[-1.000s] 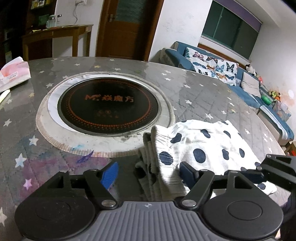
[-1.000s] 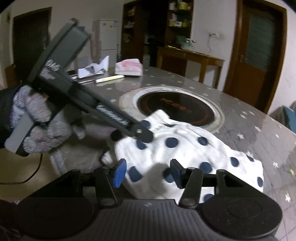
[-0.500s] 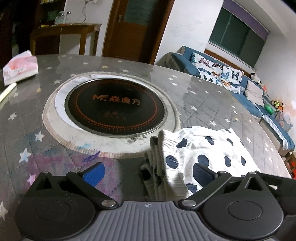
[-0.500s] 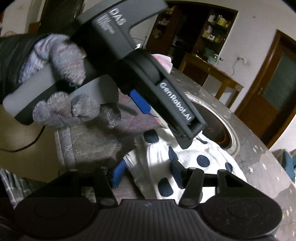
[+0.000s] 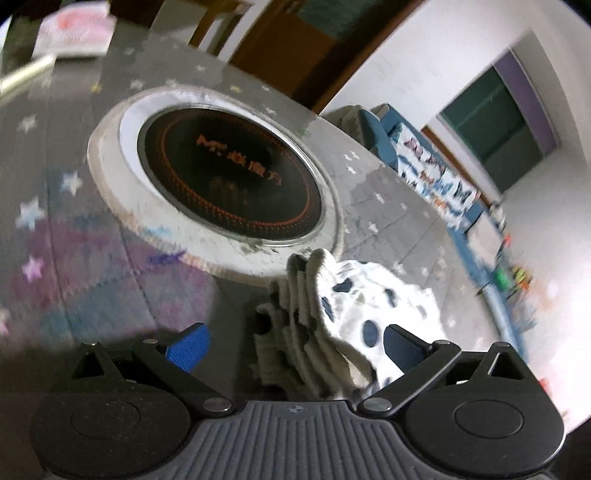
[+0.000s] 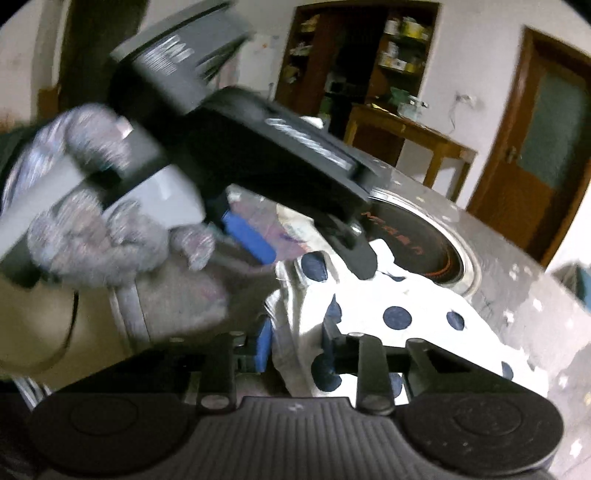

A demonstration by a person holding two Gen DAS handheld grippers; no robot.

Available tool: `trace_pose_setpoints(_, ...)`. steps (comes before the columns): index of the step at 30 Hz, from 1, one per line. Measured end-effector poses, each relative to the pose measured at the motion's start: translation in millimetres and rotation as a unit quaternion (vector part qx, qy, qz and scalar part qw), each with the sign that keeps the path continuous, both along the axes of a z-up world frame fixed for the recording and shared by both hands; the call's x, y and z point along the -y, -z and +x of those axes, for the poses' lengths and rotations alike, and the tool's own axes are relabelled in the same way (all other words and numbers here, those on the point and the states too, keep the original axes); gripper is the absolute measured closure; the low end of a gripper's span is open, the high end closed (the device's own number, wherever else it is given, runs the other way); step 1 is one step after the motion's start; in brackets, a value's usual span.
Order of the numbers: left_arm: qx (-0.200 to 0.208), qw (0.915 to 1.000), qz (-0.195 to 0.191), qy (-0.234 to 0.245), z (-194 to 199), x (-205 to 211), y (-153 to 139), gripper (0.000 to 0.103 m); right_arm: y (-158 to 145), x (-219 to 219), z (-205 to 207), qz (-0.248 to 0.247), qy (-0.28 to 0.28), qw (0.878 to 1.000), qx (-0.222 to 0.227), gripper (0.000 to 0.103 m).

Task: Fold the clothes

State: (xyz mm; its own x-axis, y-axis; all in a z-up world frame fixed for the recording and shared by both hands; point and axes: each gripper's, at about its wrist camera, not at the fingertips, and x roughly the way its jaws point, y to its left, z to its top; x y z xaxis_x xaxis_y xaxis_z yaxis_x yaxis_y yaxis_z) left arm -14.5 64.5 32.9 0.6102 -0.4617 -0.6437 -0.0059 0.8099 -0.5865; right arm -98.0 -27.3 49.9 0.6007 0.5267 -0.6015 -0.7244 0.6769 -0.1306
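Observation:
A folded white garment with dark blue dots (image 5: 369, 306) lies on the star-patterned table near its front edge. My left gripper (image 5: 295, 347) stands open wide, the garment's layered edge lying between its blue pads (image 5: 188, 347) nearer the right one, untouched by the left. In the right wrist view the same garment (image 6: 406, 306) spreads to the right. My right gripper (image 6: 295, 343) is closing, and its pads press a bunched fold of the garment's near edge. The left gripper (image 6: 314, 260), held by a gloved hand (image 6: 92, 229), hangs just above that garment.
A round black induction hob (image 5: 229, 173) in a pale ring sits in the middle of the table (image 5: 92, 277). A pink tissue pack (image 5: 74, 33) lies at the far left. A blue sofa (image 5: 424, 173) stands beyond the table, and a wooden side table (image 6: 410, 129) by the wall.
The left jaws opened wider, then the gripper rolled, tilting its view. The right jaws narrowed onto the garment's edge. The left gripper shifted across the right wrist view, above the garment.

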Motion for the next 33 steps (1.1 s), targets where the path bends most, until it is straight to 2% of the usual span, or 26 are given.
trace_pose_setpoints(8, -0.033, 0.9933, -0.104, -0.038, -5, -5, 9, 0.000, -15, 44, 26, 0.124, 0.041, 0.988, -0.082, 0.082)
trace_pose_setpoints(12, -0.048, 0.9878, -0.139, -0.049, -4, -2, 18, 0.000, -15, 58, 31, 0.153, 0.046, 0.982, -0.099, 0.083)
trace_pose_setpoints(15, -0.052, 0.9858, -0.152, -0.047, 0, 0, 21, 0.001, -16, 64, 34, 0.167, 0.043, 0.980, -0.103, 0.084)
trace_pose_setpoints(16, -0.053, 0.9855, -0.155, -0.045, 1, 1, 21, 0.002, -16, 64, 33, 0.167, 0.041, 0.980, -0.102, 0.084)
trace_pose_setpoints(21, -0.056, 0.9847, -0.161, -0.038, 10, 5, 26, 0.028, -14, 62, 28, 0.156, 0.030, 0.983, -0.095, 0.084)
trace_pose_setpoints(23, -0.059, 0.9856, -0.155, -0.037, 11, 4, 29, 0.044, -12, 59, 24, 0.146, 0.020, 0.985, -0.094, 0.084)
trace_pose_setpoints(25, -0.060, 0.9864, -0.149, -0.034, 11, 3, 33, 0.054, -8, 54, 22, 0.134, 0.015, 0.986, -0.095, 0.081)
trace_pose_setpoints(28, -0.061, 0.9859, -0.154, -0.024, 11, 0, 35, 0.054, -5, 53, 19, 0.124, 0.006, 0.988, -0.093, 0.079)
trace_pose_setpoints(31, -0.061, 0.9871, -0.148, -0.014, 13, 1, 32, 0.052, -4, 45, 12, 0.094, -0.008, 0.993, -0.070, 0.078)
trace_pose_setpoints(33, -0.060, 0.9876, -0.145, -0.011, 13, 1, 32, 0.050, -2, 38, 8, 0.075, -0.019, 0.995, -0.059, 0.074)
